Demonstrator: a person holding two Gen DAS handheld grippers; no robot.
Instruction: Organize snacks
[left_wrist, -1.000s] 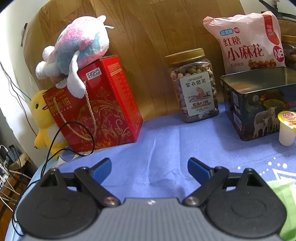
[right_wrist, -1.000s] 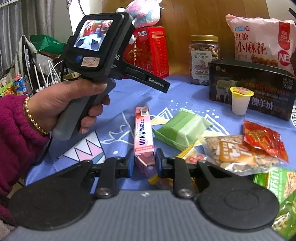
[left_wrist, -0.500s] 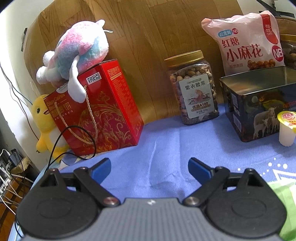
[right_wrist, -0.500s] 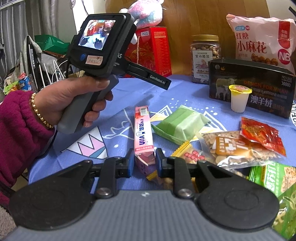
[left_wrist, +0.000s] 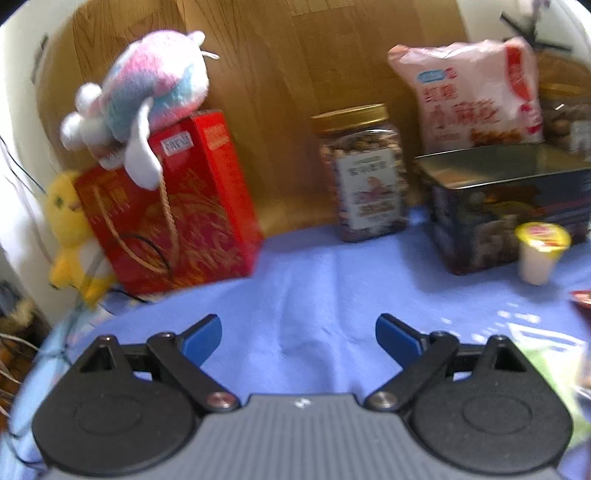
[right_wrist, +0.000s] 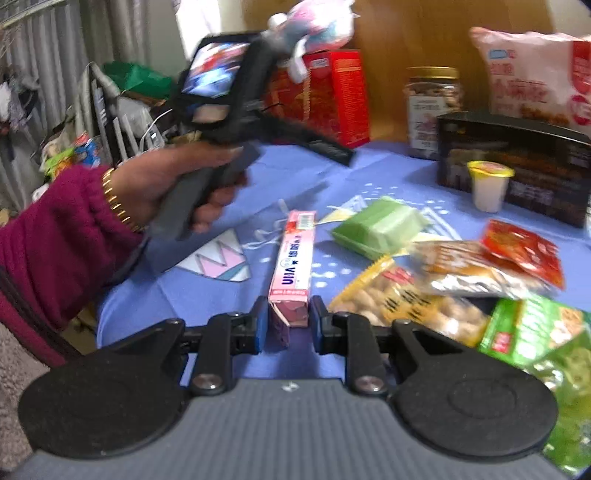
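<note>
Blue-clothed surface (right_wrist: 384, 173) cluttered; tin (left_wrist: 509, 206) at 2 o'clock looks empty. My right hand-held gripper (right_wrist: 289, 320) clamps the pink snack box (right_wrist: 295, 266); left hand-held gripper (left_wrist: 298, 334) gapes, idle. Sorting barely begun; packets remain loose.

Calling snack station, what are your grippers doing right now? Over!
Right gripper shut on pink candy box. Left gripper open, holding nothing, above blue cloth. Open tin ahead, jelly cup in front.

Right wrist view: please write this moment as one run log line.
right gripper: shut on long pink cardboard snack box | left gripper: open, empty | dark open metal tin: no snacks seen inside
</note>
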